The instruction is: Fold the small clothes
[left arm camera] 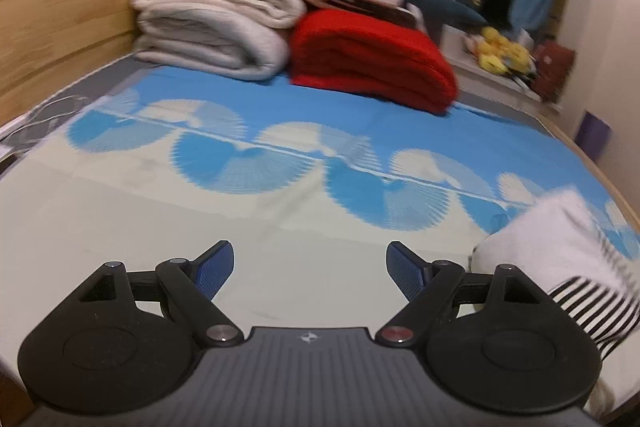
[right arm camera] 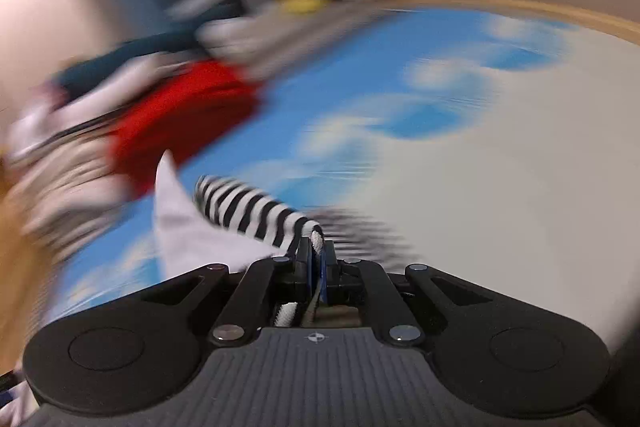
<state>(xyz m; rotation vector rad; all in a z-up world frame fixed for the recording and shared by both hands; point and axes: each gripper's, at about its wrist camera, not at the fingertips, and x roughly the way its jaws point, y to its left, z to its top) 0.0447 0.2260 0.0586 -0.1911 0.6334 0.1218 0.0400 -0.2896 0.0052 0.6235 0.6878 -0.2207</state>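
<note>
Folded cream blankets and red blanket stacked at far end of bed, left claw spread wide and empty, right claw clenched on black-and-white striped garment lifted above bed.

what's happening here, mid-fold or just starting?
Looks like early in the fold. The right gripper is shut on the edge of a small black-and-white striped garment with a white part, held above the blue-and-cream bedsheet; that view is heavily motion-blurred. The left gripper is open and empty over the sheet, with the same garment just to its right. Folded blankets, cream and red, sit stacked at the far end of the bed.
</note>
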